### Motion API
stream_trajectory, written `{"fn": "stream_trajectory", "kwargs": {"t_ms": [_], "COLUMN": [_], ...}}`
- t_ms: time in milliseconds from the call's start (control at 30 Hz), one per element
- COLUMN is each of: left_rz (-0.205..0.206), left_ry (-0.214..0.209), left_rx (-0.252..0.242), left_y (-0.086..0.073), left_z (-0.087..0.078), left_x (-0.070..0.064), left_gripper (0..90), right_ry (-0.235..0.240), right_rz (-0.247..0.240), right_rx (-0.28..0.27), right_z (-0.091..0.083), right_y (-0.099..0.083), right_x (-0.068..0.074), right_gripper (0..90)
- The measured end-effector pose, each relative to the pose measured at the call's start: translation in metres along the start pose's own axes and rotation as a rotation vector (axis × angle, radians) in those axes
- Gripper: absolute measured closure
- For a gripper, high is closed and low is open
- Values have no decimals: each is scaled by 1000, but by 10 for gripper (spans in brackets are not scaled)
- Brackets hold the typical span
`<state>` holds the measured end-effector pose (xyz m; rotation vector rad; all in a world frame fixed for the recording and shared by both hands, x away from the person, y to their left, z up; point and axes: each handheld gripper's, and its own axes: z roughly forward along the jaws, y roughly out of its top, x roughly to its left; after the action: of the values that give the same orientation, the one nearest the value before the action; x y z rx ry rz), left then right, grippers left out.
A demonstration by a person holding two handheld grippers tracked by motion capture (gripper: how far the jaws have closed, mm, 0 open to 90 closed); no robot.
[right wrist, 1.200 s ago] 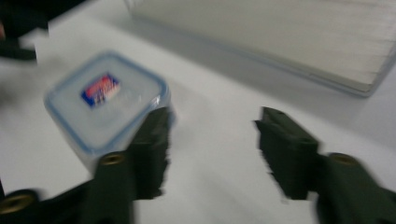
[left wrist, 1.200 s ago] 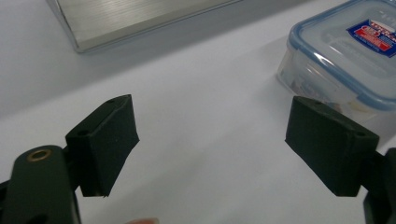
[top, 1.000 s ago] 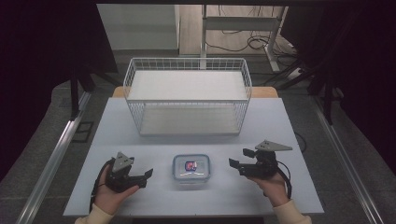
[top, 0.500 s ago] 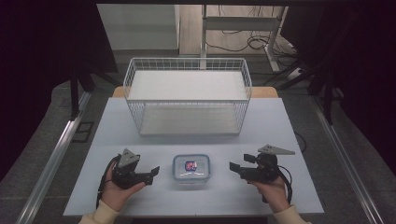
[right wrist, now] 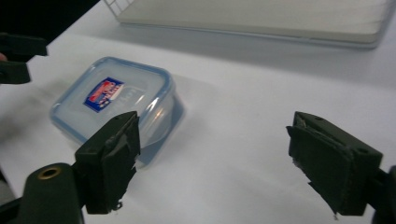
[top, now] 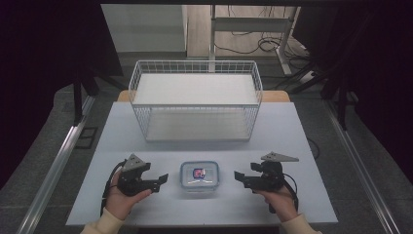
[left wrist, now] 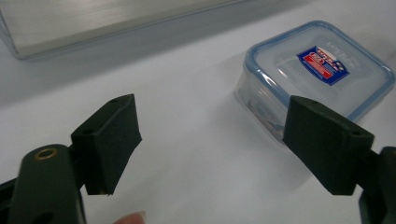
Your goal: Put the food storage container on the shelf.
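Observation:
A small clear plastic food box (top: 199, 176) with a blue-rimmed lid and a red and blue label lies flat near the table's front edge. My left gripper (top: 163, 178) is just left of it, open, jaws pointing at the box (left wrist: 317, 77) with nothing between them. My right gripper (top: 237, 176) is just right of the box (right wrist: 114, 107), also open and empty, pointing toward it. Neither gripper touches the box. In the right gripper view the left gripper (right wrist: 18, 56) shows at the far left edge.
A white wire basket (top: 195, 100) stands at the back middle of the light table (top: 302, 131), with a white sheet on its floor. Dark floor and metal rails flank the table. A desk frame with cables stands behind.
Both grippers have moved slightly inward toward the box, and the left one has turned its jaws more toward it. The box has not moved.

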<state>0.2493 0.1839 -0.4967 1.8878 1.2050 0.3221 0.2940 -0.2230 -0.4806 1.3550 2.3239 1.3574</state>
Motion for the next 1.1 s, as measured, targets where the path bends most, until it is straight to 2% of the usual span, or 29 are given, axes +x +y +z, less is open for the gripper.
{"fn": "stream_trajectory", "kwargs": {"t_ms": [67,167,267,367,433,500,600,667,767,833,900,933,1000,1067,1100], "left_rz": [-21,-53,-78,-110,-152,-177,-216,-219,-219,-237,-293,-311,-306,-352,-349], "left_ry": [-18,-58,-75,-104,-138,-164,-192,-208,-245,-261,-316,-332,-323,-371,-367], "left_rx": [3,3,11,56,74,79,84,100,117,125,128,147,167,163,165], "left_y": [5,13,18,25,28,30,30,30,29,28,24,22,19,18,18], "left_z": [-2,-3,-1,7,15,22,28,31,33,34,38,40,44,48,50], "left_x": [-1,-1,1,3,5,6,5,4,5,6,9,10,9,9,9], "left_gripper": [182,192,197,190,190,189,161,127,144,153,158,157,164,164,166], "right_ry": [28,65,71,75,82,97,130,149,161,178,188,193,198,204,208], "right_rz": [9,47,65,70,84,95,100,100,99,110,120,124,136,145,152], "right_rx": [16,36,55,67,71,80,92,115,120,127,136,144,154,162,164], "right_z": [3,10,15,21,26,32,41,46,47,49,52,54,58,62,64], "right_y": [2,8,11,18,23,27,26,24,22,21,18,16,14,13,13], "right_x": [0,1,5,11,12,14,16,17,17,18,19,20,20,21,21], "right_gripper": [168,172,174,176,182,184,187,184,186,189,192,192,195,198,199]}}
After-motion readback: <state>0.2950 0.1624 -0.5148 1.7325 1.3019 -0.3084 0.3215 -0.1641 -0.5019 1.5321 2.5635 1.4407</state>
